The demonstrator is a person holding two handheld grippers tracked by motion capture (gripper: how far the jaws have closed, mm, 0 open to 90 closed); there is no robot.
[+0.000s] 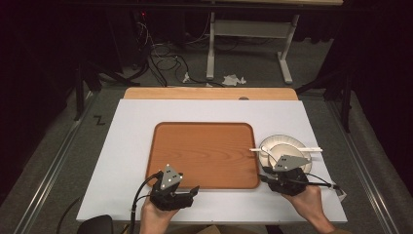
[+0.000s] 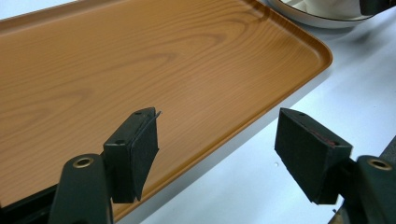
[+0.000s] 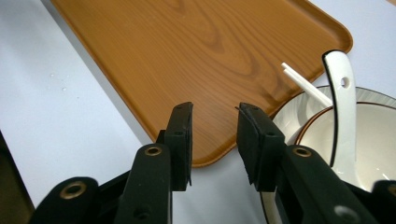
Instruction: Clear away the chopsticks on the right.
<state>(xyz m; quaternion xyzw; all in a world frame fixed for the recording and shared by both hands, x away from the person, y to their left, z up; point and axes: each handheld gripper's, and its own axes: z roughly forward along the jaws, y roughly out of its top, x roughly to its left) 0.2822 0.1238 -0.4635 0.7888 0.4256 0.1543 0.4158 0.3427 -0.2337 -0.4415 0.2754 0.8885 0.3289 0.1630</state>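
Bowl (image 1: 282,152) beneath poised right tool (image 1: 285,171)

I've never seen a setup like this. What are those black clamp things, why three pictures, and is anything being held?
A person holds a two-jaw clamp in each hand: the left gripper and the right gripper. One camera looks down from above; the other two ride on the clamps and look along their black jaws. On the white table lies a wooden tray, beside it a plate with a bowl, a white spoon and white chopsticks. Both clamps stand open, holding nothing.
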